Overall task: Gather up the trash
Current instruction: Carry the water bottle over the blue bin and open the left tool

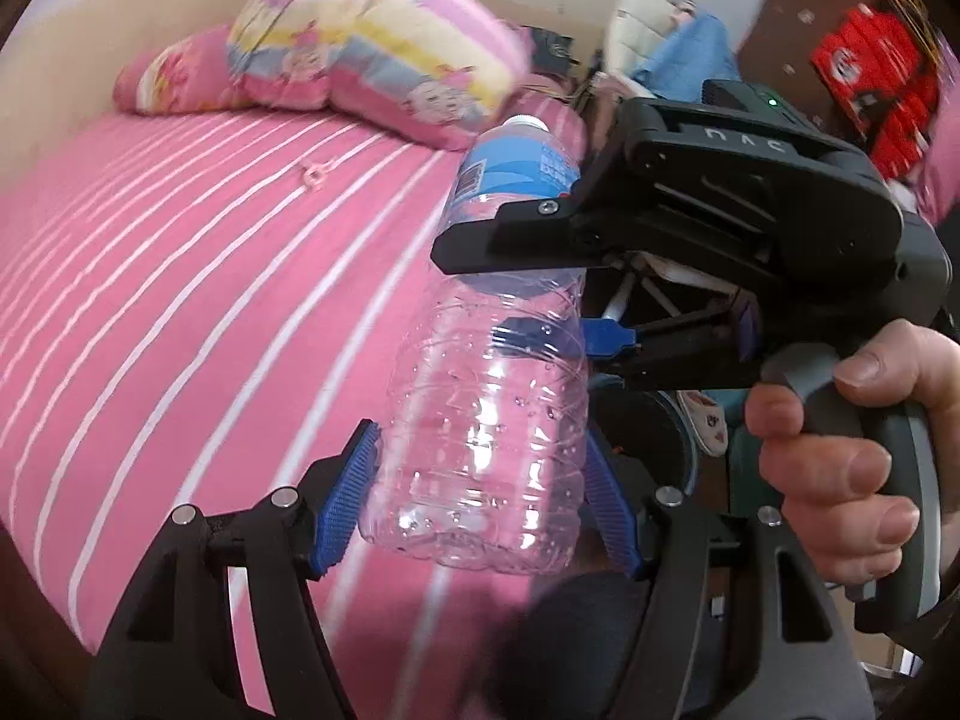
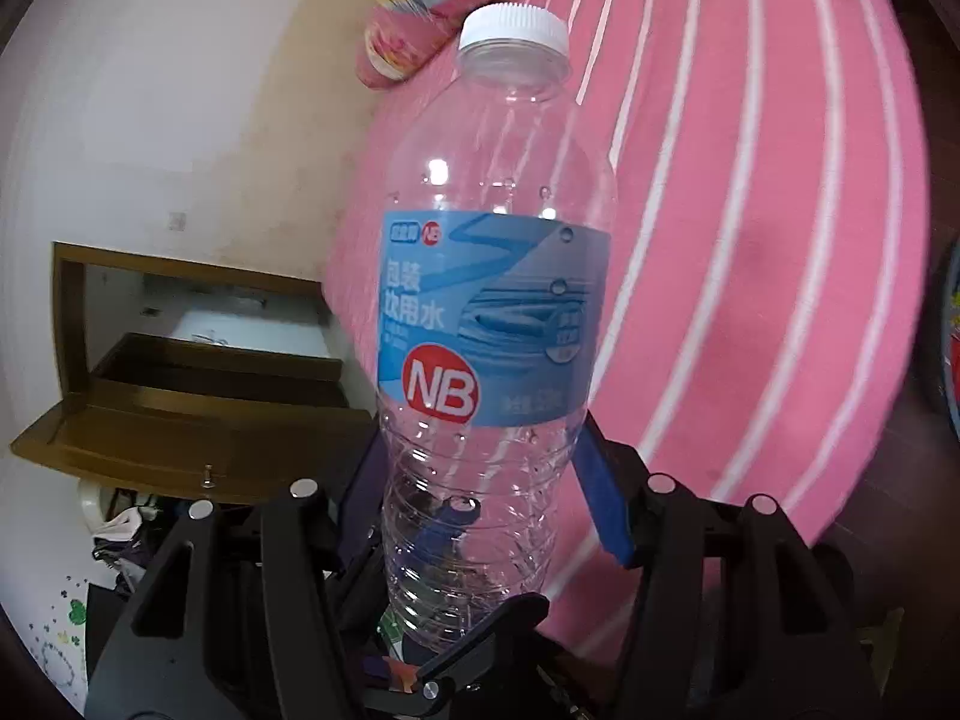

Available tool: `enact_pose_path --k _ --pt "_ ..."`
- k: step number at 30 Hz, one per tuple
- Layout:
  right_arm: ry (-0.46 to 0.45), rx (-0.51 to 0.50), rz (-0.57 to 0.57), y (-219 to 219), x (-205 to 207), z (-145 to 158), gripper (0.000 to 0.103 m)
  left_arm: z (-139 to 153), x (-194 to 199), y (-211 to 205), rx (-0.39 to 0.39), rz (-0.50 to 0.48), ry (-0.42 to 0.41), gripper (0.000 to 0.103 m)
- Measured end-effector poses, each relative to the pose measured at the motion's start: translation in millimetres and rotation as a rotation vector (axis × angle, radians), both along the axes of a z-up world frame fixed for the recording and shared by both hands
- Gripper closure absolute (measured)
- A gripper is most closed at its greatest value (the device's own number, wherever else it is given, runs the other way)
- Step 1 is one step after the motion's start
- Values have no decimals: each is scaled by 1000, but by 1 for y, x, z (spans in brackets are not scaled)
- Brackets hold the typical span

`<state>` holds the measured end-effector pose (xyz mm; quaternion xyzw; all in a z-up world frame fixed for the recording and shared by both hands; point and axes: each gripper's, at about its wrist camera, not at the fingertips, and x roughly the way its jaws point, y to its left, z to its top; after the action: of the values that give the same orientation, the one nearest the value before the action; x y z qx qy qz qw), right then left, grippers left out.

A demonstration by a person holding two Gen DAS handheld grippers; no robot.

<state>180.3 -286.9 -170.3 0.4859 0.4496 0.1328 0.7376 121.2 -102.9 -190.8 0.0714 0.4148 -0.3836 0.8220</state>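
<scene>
An empty clear plastic water bottle (image 1: 486, 420) with a blue label and white cap hangs above the pink bed. In the left wrist view my left gripper (image 1: 480, 504) has its blue pads against both sides of the bottle's base. My right gripper (image 1: 558, 276), held in a hand, comes in from the right and clamps the bottle's middle. In the right wrist view the bottle (image 2: 492, 312) stands upright, and my right gripper (image 2: 480, 504) is shut on its lower ribbed part. A finger of the left gripper (image 2: 480, 636) crosses below.
A bed with a pink white-striped sheet (image 1: 180, 276) lies underneath. A folded cartoon quilt (image 1: 372, 42) and pillow lie at its head. A brown bedside cabinet with an open drawer (image 2: 180, 408) stands by the wall. Red packaging (image 1: 876, 90) and clutter sit beyond the bed.
</scene>
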Motion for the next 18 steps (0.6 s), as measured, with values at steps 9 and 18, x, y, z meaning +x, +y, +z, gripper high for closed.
enact_pose_path --k 9,18 --pt "-98 26 -98 -43 -96 28 44 33 -80 -48 24 -96 -55 39" --pt "-102 114 -243 -129 -196 -4 44 28 -137 -113 77 -231 -47 41"
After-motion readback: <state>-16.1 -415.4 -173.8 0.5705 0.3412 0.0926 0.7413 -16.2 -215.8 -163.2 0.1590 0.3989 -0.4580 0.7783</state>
